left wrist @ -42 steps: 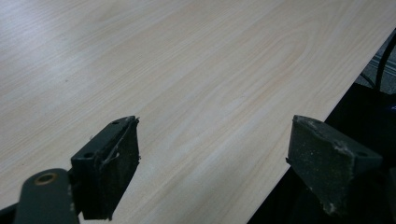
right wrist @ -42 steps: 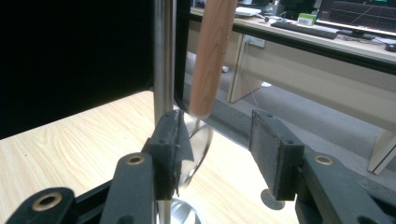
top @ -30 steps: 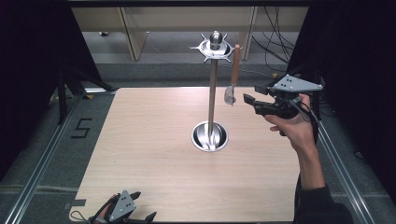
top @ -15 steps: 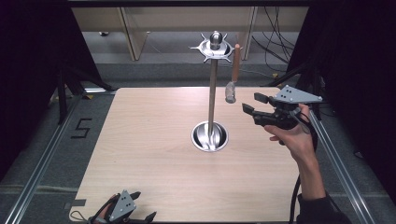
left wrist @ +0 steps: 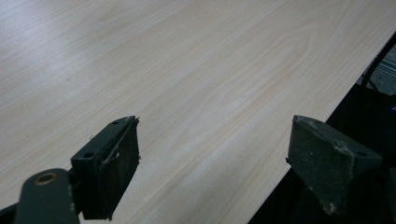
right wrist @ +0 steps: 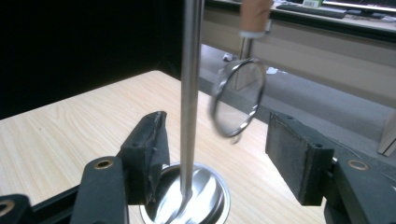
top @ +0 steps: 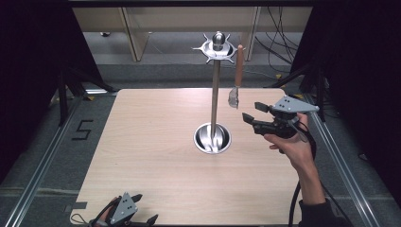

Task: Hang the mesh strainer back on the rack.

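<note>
A strainer (top: 233, 98) is seen hanging from the stand (top: 216, 90), upper centre of the high view. The right gripper (top: 253, 113) is being held just right of it, jaws just opening wide, nothing gripped. The left gripper (top: 142, 215) is being rested at lower left, jaws wide apart and empty.

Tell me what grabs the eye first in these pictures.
A tall shiny metal stand with a round base and a spiked crown rises from the middle of the light wooden table. A brown-handled utensil with a wire-ring head hangs from its crown on the right. Just right of it, the right gripper hovers, jaws open and empty.
</note>
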Action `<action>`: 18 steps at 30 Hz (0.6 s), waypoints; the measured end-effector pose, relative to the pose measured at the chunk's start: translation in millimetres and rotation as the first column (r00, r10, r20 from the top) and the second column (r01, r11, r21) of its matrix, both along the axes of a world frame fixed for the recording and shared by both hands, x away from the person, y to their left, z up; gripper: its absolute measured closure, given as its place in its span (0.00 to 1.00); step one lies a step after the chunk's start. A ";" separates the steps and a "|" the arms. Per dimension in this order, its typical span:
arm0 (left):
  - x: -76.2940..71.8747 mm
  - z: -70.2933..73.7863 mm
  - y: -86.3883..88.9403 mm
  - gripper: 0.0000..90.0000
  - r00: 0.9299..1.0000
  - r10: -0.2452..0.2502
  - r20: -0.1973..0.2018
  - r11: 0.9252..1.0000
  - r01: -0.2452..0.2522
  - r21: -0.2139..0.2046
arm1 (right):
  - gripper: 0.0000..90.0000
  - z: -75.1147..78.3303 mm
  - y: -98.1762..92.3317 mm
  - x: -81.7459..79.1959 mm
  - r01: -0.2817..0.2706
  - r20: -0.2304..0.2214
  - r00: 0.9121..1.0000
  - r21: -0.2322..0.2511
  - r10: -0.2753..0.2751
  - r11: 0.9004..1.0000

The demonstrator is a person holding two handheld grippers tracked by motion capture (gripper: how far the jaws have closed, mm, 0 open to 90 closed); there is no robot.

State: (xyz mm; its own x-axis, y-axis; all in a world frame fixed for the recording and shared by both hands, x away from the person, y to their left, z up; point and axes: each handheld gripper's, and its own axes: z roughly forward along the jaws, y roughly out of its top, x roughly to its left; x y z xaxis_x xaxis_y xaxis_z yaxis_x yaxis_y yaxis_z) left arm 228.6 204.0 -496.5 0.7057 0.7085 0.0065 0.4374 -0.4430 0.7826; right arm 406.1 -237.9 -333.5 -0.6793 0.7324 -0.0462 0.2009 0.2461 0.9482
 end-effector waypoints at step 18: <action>-0.1 0.2 -1.7 0.18 1.000 0.002 0.004 1.000 -0.002 -0.008 | 0.42 -15.5 6.8 0.6 -0.012 -0.048 0.999 -0.023 0.011 1.000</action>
